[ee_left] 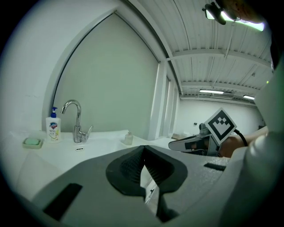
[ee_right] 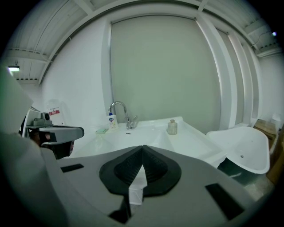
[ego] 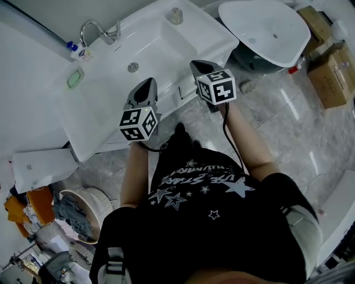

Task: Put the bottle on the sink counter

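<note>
A small clear bottle point(ego: 176, 15) with a round stopper stands on the back right corner of the white sink counter point(ego: 205, 33); it also shows in the left gripper view point(ee_left: 128, 138) and the right gripper view point(ee_right: 172, 127). A white pump soap bottle point(ego: 83, 52) stands left of the tap point(ego: 97, 30). My left gripper point(ego: 147, 84) hangs over the sink's front rim, jaws shut and empty point(ee_left: 143, 148). My right gripper point(ego: 198, 65) is level with it at the counter's front right edge, also shut with nothing between its jaws point(ee_right: 142, 147). Neither gripper touches a bottle.
A green soap dish point(ego: 75, 77) lies on the counter's left side. The basin drain point(ego: 133, 67) is ahead of the left gripper. A second white basin point(ego: 266, 28) stands to the right, with cardboard boxes point(ego: 333, 72) beyond it. A white box point(ego: 41, 166) sits lower left.
</note>
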The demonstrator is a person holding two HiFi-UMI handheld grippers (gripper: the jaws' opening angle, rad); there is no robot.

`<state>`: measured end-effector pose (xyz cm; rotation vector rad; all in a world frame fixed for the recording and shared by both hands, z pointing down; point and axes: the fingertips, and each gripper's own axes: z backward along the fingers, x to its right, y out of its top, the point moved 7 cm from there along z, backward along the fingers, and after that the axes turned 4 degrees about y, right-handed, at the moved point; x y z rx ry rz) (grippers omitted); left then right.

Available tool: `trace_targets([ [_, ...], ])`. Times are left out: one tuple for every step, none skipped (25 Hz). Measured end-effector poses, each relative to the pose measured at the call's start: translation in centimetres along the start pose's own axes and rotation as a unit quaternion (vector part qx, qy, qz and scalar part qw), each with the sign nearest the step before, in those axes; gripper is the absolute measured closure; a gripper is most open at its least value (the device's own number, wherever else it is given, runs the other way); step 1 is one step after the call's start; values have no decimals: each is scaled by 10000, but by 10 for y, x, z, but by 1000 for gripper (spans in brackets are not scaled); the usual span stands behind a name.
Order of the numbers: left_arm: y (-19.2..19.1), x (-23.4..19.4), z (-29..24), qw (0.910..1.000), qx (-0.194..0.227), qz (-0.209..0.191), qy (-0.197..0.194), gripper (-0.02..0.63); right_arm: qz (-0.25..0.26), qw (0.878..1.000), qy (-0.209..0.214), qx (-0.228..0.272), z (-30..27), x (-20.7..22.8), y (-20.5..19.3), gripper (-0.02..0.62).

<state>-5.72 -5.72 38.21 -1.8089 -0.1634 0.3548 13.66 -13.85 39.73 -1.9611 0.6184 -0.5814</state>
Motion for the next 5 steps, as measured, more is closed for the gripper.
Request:
trace_targets([
  [0, -1, 1, 10000, -2, -23, -11, 598, 0, 10000, -5, -5, 0, -1, -1, 589],
  [-1, -1, 1, 10000, -10, -39, -21, 598, 1, 10000, -5, -12, -1, -3, -2, 589],
  [-2, -2, 1, 10000, -22, -50, -31, 598, 0, 10000, -1, -20, -1, -4, -4, 589],
  [-2, -3, 0, 10000, -36, -58, -41, 598, 0, 10000, 5, -29, -1, -6, -5, 589],
  [-3, -3, 0, 10000, -50, -66, -51, 598, -1, 10000, 12, -38, -2, -7, -5, 589],
])
